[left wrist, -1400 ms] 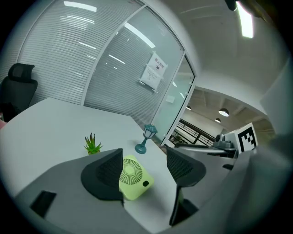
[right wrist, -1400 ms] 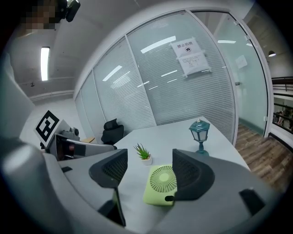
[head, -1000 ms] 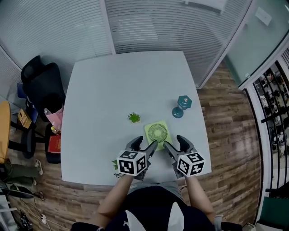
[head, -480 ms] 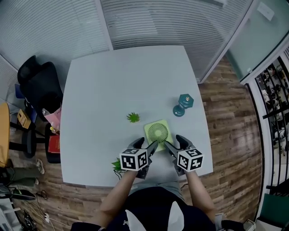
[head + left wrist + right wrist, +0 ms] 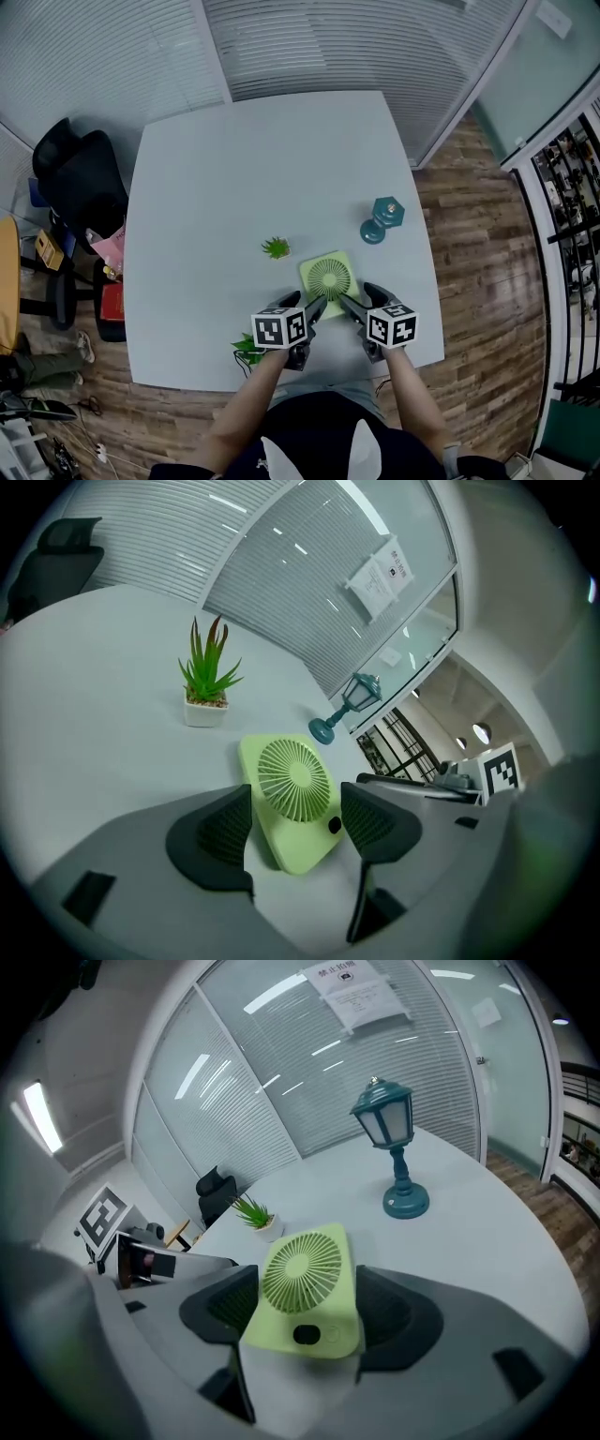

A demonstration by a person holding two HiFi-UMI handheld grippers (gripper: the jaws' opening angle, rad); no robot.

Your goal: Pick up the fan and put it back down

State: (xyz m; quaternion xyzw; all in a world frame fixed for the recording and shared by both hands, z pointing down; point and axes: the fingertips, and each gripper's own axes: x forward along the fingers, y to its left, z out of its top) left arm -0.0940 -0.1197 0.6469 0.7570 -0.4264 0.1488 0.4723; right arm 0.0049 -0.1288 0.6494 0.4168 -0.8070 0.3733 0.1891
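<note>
I have the green fan [image 5: 328, 277] near the counter's [image 5: 234, 169] edge closest to me, at about 6 o'clock on the pale top, with its round grille facing up toward the head camera. The right gripper [image 5: 305, 1314] comes at it from 5 o'clock. In the right gripper view its fingers sit against the fan's two lower sides and the gap between them is filled by the fan body, so I read that as a grasp, with the fan tilted. The left gripper [image 5: 296, 810] comes in from 7 o'clock with its fingers spread well apart. The fan's near corner shows in the gap between them, but I see no pad touching it. A small potted plant [image 5: 277, 247] stands just beside the fan at 10 o'clock, and a teal lantern-shaped lamp [image 5: 382, 220] stands upright at 2 o'clock, apart from the fan. Some green leaves [image 5: 246, 347] show just at 8 o'clock of the left gripper. A black chair [image 5: 80, 183] stands off the counter at 9 o'clock.
</note>
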